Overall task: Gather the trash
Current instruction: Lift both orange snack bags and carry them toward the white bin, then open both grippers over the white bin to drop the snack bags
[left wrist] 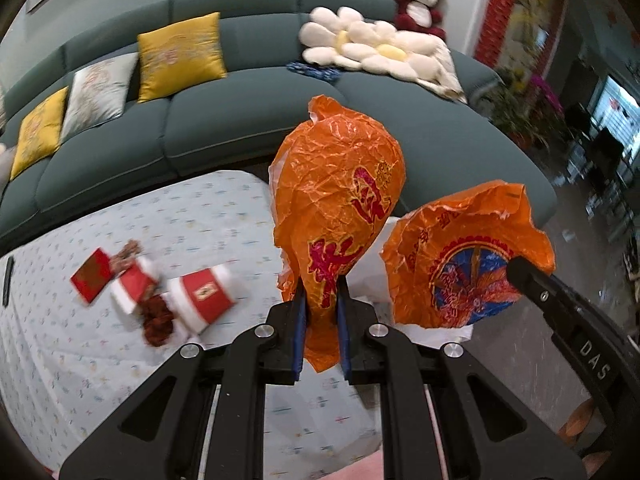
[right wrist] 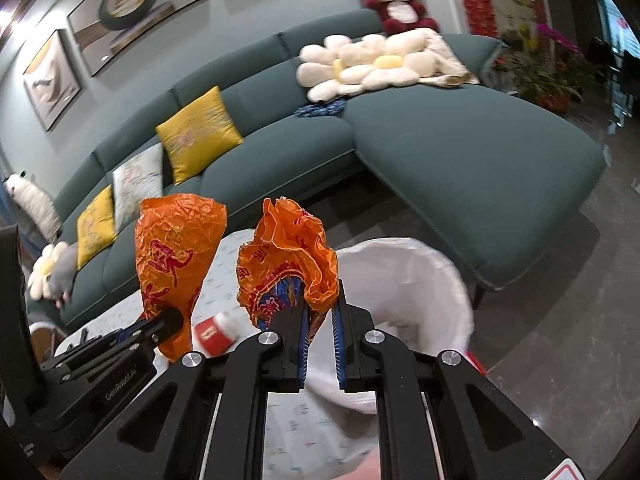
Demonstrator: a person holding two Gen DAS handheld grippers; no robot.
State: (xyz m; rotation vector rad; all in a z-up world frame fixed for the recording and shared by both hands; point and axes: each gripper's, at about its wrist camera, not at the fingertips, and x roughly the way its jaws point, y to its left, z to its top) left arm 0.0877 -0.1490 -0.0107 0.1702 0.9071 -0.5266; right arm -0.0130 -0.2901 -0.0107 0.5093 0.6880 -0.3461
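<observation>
We see a table w/ a pale patterned cloth (left wrist: 120,216), a teal sofa (left wrist: 224,128) behind it, and a bin lined w/ a white bag (right wrist: 404,276) standing off the table's right edge, near the sofa's chaise.

Both grippers carry trash, held up in the air above the table's right edge, short of the bin. Our left gripper (left wrist: 322,320) is clenched on the lower end of an orange wrapper (left wrist: 340,200); its long axis runs up and away from the jaws, wide end up, narrow tail hanging below the pads. Our right gripper (right wrist: 320,320) is clamped on a second, more crumpled orange wrapper (right wrist: 288,256), bunched above the jaws w/ no clear long axis; its ruffled end points up toward the sofa.

Risks, as we judge them: both wrappers are thin and light, so on release they may drift and land on the floor or table edge rather than in the bin. The bin mouth is narrow for two grippers, so they could bump each other. Film may also cling to the pads after opening.

Red-and-white boxes (left wrist: 200,300) and scraps remain mid-table, left of the grippers, yet to be collected.
</observation>
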